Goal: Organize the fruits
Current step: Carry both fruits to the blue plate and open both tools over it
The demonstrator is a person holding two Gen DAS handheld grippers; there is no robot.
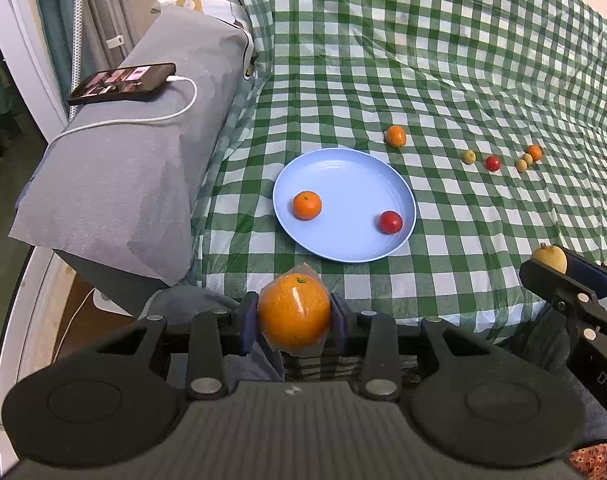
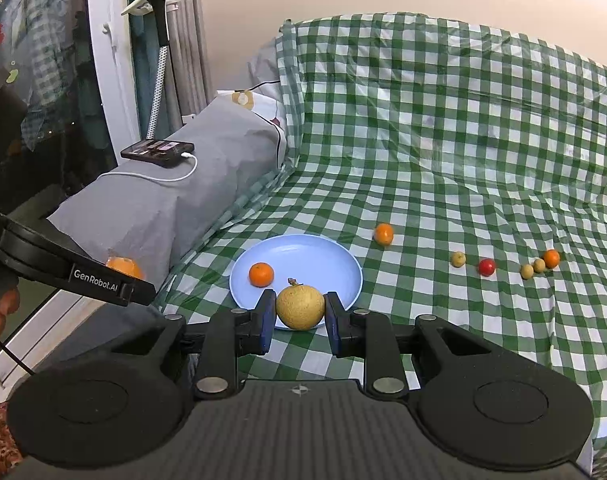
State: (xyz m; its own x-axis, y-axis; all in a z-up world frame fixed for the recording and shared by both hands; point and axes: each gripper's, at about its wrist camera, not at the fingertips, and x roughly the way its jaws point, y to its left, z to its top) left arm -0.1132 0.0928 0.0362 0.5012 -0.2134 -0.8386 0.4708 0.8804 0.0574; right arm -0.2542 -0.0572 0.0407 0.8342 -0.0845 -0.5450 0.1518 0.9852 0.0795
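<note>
A light blue plate point(image 1: 343, 176) lies on the green checked cloth and holds a small orange point(image 1: 307, 205) and a red cherry tomato point(image 1: 390, 222). My left gripper point(image 1: 294, 318) is shut on a plastic-wrapped orange point(image 1: 294, 312), held near the plate's front edge. My right gripper point(image 2: 299, 312) is shut on a yellow-tan round fruit point(image 2: 300, 306), held just over the plate point(image 2: 303, 252) at its near rim. The right gripper also shows at the right edge of the left wrist view point(image 1: 551, 264). Loose on the cloth: another small orange point(image 1: 396, 135), a red tomato point(image 1: 492, 163) and several small tan fruits point(image 1: 468, 156).
A grey pillow point(image 1: 135, 176) lies left of the plate with a black phone point(image 1: 123, 83) and a white charging cable point(image 1: 143, 120) on it. The bed's edge and floor lie at the lower left. A small orange point(image 2: 551, 258) sits far right.
</note>
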